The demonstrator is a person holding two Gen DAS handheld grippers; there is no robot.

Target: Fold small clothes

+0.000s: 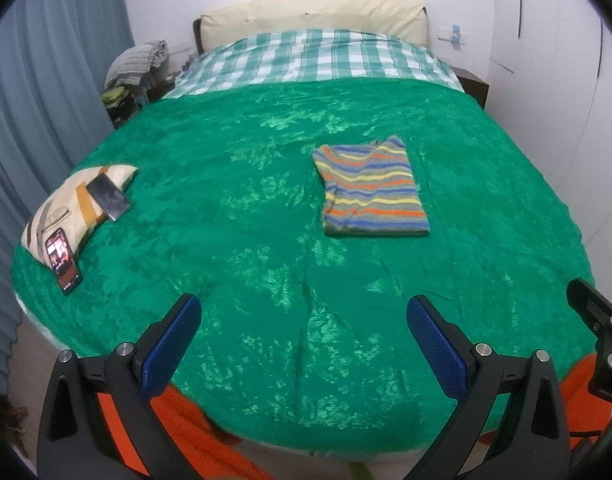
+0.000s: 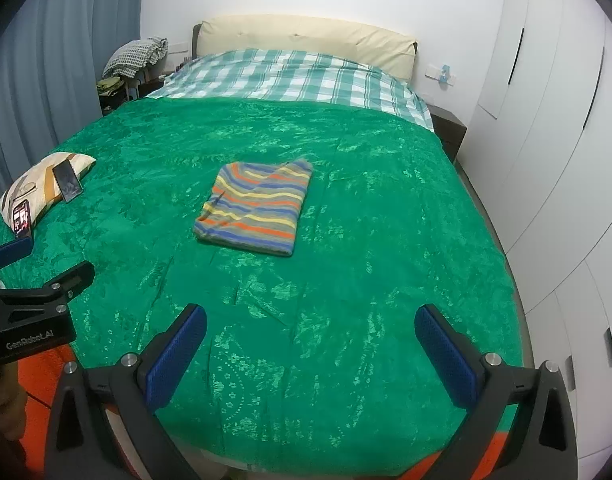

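A small striped garment (image 1: 371,186) (image 2: 256,208) in blue, yellow, orange and grey lies folded into a neat rectangle near the middle of the green bedspread (image 1: 266,208) (image 2: 365,220). My left gripper (image 1: 302,312) hangs open over the near edge of the bed, well short of the garment, nothing between its blue pads. My right gripper (image 2: 310,322) is likewise open and empty above the bed's near edge. The left gripper's body (image 2: 30,300) shows at the left of the right wrist view. Part of the right gripper (image 1: 597,320) shows at the right of the left wrist view.
A patterned pillow (image 1: 66,208) (image 2: 34,184) at the bed's left edge carries two phones (image 1: 108,196) (image 1: 62,258). A checked sheet (image 1: 313,58) and cream headboard (image 1: 317,14) lie beyond. Blue curtain (image 1: 46,100) on the left, white wardrobe (image 2: 545,160) on the right. Orange fabric (image 1: 194,432) lies below the bed's near edge.
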